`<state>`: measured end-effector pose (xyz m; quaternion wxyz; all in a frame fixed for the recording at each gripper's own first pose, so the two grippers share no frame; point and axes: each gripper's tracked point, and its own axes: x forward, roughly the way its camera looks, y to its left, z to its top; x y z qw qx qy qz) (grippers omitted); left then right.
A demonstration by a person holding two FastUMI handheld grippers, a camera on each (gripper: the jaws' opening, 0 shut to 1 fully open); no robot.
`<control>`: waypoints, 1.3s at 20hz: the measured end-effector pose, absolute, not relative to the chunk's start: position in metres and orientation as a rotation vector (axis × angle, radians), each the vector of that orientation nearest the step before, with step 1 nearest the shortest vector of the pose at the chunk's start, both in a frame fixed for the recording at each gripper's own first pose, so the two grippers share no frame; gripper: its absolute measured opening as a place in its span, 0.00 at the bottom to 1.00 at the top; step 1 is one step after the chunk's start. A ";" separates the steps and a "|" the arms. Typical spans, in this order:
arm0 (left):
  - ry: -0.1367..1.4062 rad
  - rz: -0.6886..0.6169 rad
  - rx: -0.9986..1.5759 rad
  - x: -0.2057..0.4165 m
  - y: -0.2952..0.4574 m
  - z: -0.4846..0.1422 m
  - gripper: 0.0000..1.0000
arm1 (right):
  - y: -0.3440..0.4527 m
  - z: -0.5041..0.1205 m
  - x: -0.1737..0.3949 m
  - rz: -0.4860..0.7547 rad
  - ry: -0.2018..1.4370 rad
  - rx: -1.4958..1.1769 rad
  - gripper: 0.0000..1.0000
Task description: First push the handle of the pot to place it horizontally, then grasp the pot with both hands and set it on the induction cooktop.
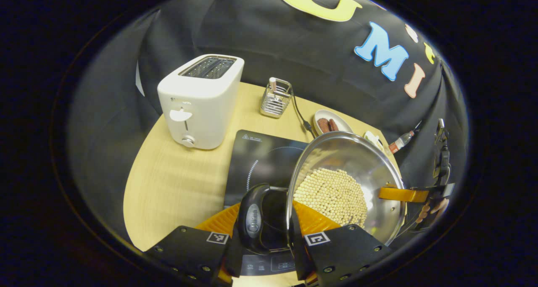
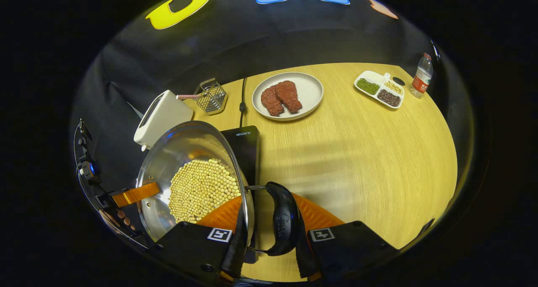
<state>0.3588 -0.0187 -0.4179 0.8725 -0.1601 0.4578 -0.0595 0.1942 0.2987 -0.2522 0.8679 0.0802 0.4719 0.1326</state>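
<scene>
- Left gripper (image 1: 265, 253) sits low in the left gripper view, its two fingers closed in on the black side handle (image 1: 254, 217) of the steel pot (image 1: 349, 152), one finger pressing each side
- Right gripper (image 2: 269, 253) does the same in the right gripper view: fingers pinched on the opposite black handle (image 2: 285, 224), the pot (image 2: 176, 152) to its left
- So the pot hangs between both claws, tilted in each view, its floor covered in pale round beans (image 1: 332, 194)
- The black induction cooktop (image 1: 260, 156) lies directly under and behind the pot on the wooden table (image 1: 176, 186); I can't tell whether the pot's base touches the glass
- In the left gripper view the other gripper (image 1: 403, 193) shows at the pot's far rim, with fingers of a hand (image 1: 433, 209) behind it
- White toaster (image 1: 201, 100) stands left of the cooktop, a wire basket (image 1: 276, 98) just behind
- Right gripper view: a plate (image 2: 311, 89) with two red meat pieces (image 2: 280, 97), a divided dish of beans (image 2: 380, 88), and a water bottle (image 2: 421, 76) at the far edge
</scene>
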 end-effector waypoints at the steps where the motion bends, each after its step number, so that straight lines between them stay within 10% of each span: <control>1: 0.958 -0.124 -0.338 0.363 -0.013 -0.421 0.50 | 0.305 -0.254 0.198 0.281 0.987 0.167 0.53; 26: 0.928 -0.125 -0.315 0.415 0.020 -0.448 0.47 | 0.341 -0.292 0.242 0.299 1.006 0.215 0.51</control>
